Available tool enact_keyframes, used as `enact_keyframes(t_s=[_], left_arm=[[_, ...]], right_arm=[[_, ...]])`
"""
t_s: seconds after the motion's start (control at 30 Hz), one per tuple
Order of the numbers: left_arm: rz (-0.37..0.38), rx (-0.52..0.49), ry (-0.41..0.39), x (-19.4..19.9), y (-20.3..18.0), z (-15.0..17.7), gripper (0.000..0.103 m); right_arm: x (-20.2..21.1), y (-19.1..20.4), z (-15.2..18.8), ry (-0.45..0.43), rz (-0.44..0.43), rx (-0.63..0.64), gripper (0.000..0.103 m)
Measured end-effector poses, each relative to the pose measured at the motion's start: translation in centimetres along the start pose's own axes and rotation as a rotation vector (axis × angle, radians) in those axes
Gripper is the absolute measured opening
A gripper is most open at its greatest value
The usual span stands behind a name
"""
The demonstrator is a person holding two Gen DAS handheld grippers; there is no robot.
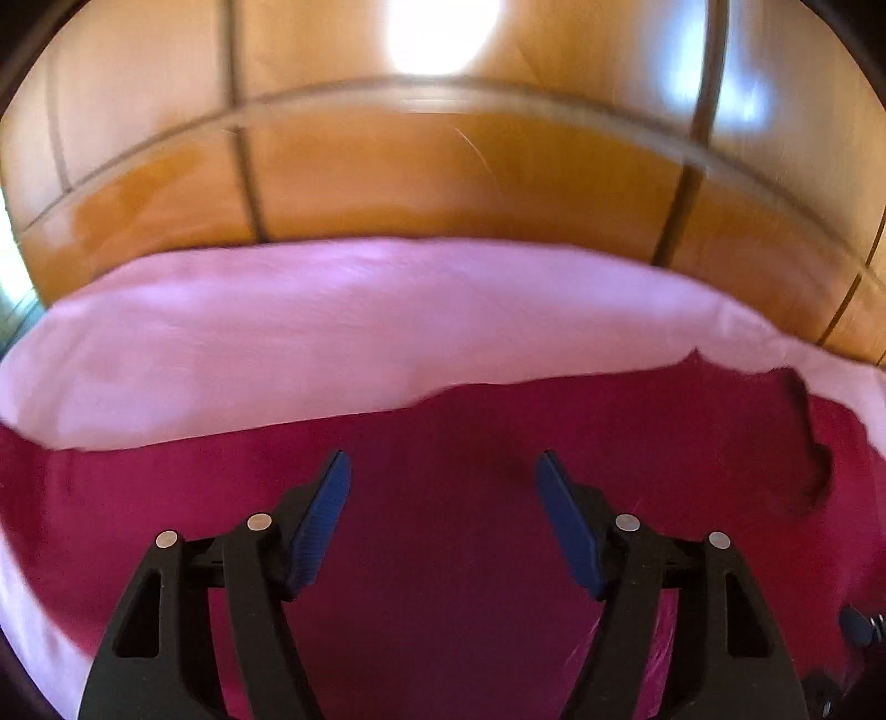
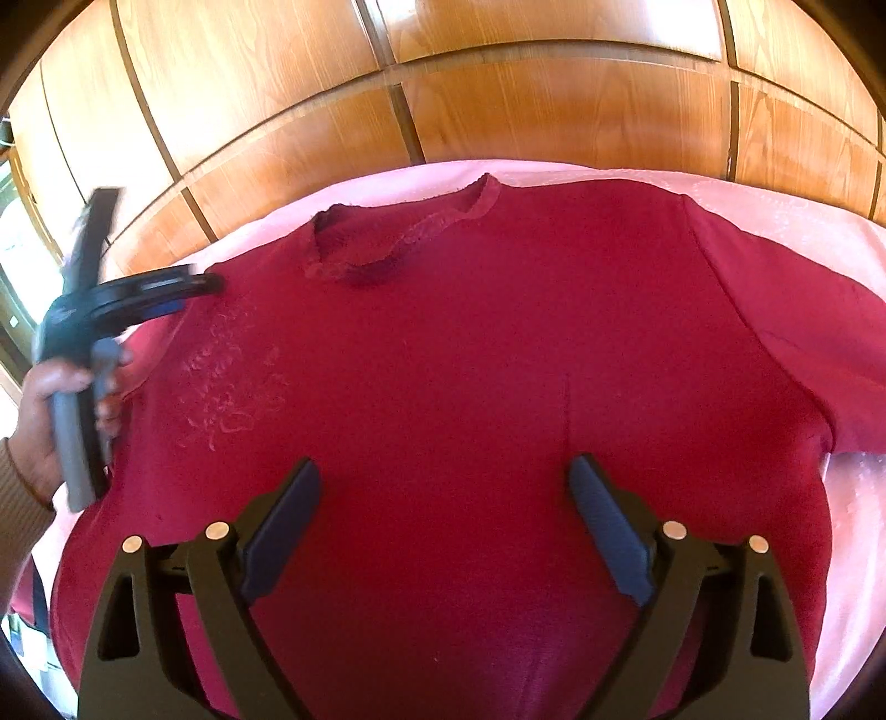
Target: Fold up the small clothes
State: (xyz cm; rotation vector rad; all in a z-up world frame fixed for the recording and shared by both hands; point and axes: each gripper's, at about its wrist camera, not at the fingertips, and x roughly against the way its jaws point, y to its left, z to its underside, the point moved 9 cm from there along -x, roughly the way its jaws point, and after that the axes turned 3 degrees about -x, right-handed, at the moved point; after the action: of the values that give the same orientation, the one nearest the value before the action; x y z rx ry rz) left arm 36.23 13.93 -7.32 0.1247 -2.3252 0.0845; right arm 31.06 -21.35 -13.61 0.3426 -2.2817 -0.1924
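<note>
A dark red T-shirt point(image 2: 470, 354) lies flat on a pink sheet point(image 2: 786, 227), neckline point(image 2: 398, 243) toward the far side, faint embroidery on its left chest. Its right sleeve point(image 2: 819, 343) is spread out. My right gripper point(image 2: 443, 471) hovers open and empty over the shirt's lower middle. My left gripper point(image 1: 443, 459) is open and empty above the red cloth point(image 1: 443, 554). It also shows in the right wrist view point(image 2: 207, 282), held by a hand at the shirt's left shoulder, with the left sleeve hidden beneath it.
A wooden panelled wall point(image 2: 498, 122) stands right behind the pink sheet point(image 1: 332, 332). The sheet's far edge runs along that wall. A bright glare point(image 1: 437, 33) sits on the panels in the left wrist view.
</note>
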Motion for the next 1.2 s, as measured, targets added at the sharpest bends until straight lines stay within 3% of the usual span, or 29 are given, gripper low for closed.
enact_keyframes(t_s=[0.07,0.17,0.3,0.43,0.5,0.6,0.73,0.9,0.93,0.97,1.0,1.03,1.1,1.2], left_arm=[[-0.007,0.079,-0.038,2.4,3.8,0.5,0.069],[-0.079,0.221,-0.086,6.5,12.1,1.6,0.069],[-0.303,0.408,-0.159,11.7,26.0,3.9,0.069],[-0.384,0.529,-0.178,14.1,35.8,5.1,0.07],[-0.36,0.522,-0.163,13.8,38.1,4.7,0.07],[-0.238,0.517,-0.155,12.9,39.6,3.8,0.086],[-0.109,0.459,-0.135,10.2,38.8,1.7,0.086],[-0.051,0.438,-0.084,6.3,38.7,1.1,0.086],[-0.034,0.445,-0.072,5.8,38.8,1.3,0.084],[-0.016,0.455,-0.06,5.7,38.9,1.8,0.063],[0.023,0.462,-0.03,5.2,38.6,2.2,0.026],[0.033,0.442,-0.015,5.3,38.3,2.4,0.013],[0.003,0.376,-0.041,6.8,37.5,2.3,0.005],[0.031,0.353,-0.1,10.5,35.7,1.5,0.004]], right_arm=[[0.0,0.1,0.0,0.001,0.006,0.002,0.093],[0.0,0.3,0.1,0.004,0.017,0.008,0.093],[-0.1,0.5,0.2,0.009,0.042,0.023,0.093],[-0.2,0.6,0.4,0.015,0.075,0.043,0.093],[-0.3,0.8,0.4,0.02,0.094,0.055,0.093],[-0.4,0.8,0.5,0.025,0.111,0.065,0.093],[-0.5,0.9,0.6,0.03,0.131,0.075,0.094],[-0.8,1.0,0.6,0.038,0.161,0.092,0.095],[-0.8,1.0,0.7,0.038,0.162,0.094,0.096],[-0.8,1.0,0.7,0.038,0.162,0.094,0.096],[-0.8,0.9,0.7,0.039,0.163,0.093,0.096],[-0.8,0.9,0.7,0.039,0.164,0.094,0.096],[-0.8,0.9,0.7,0.04,0.164,0.095,0.096],[-0.8,0.9,0.8,0.041,0.164,0.094,0.096]])
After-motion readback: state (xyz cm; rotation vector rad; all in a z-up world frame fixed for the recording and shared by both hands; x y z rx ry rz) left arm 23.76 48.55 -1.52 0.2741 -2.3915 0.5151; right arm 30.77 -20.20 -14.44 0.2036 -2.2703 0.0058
